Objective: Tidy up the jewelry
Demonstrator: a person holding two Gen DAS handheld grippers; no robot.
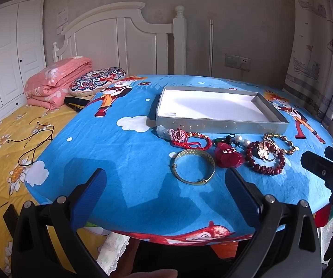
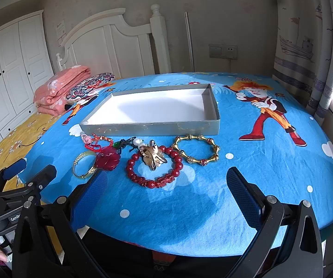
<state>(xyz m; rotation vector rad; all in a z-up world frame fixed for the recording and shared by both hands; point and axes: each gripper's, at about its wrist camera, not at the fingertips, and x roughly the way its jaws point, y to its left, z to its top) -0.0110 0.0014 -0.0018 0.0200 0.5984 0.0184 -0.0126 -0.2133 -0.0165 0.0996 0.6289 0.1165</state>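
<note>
Surface: a table under a blue cartoon-print cloth (image 2: 247, 173), with a bed with a yellow floral cover (image 1: 1, 143) at its 9 o'clock side.
Box: a shallow grey tray box with a white floor (image 2: 157, 127), nothing in it, lying at 12 o'clock of the jewelry row (image 1: 222, 125).
Gold bangle: a plain hoop (image 1: 193, 170) lying flat at the near left of the row, at 12 o'clock just ahead of the left tongs; also seen in the right wrist view (image 2: 84, 168).
Red knotted cord bracelet: (image 1: 189, 140) at 11 o'clock of the bangle, close to the box wall, with a pale pendant at its left end.
Red flower piece: (image 1: 228, 157) just beside the bangle at its 3 o'clock.
Red bead bracelet: (image 2: 153, 169) lying flat, a gold flower-shaped ornament (image 2: 153, 157) resting across its far edge.
Gold bamboo-link bracelet: (image 2: 196, 149) at 2 o'clock of the bead bracelet, apart from it, near the box front.
Left gripper: (image 1: 164, 190) tongs spread wide, blue pads apart, holding nothing, over the near table edge.
Right gripper: (image 2: 166, 188) tongs likewise spread wide and holding nothing, with the bead bracelet at 12 o'clock between its tips.
</note>
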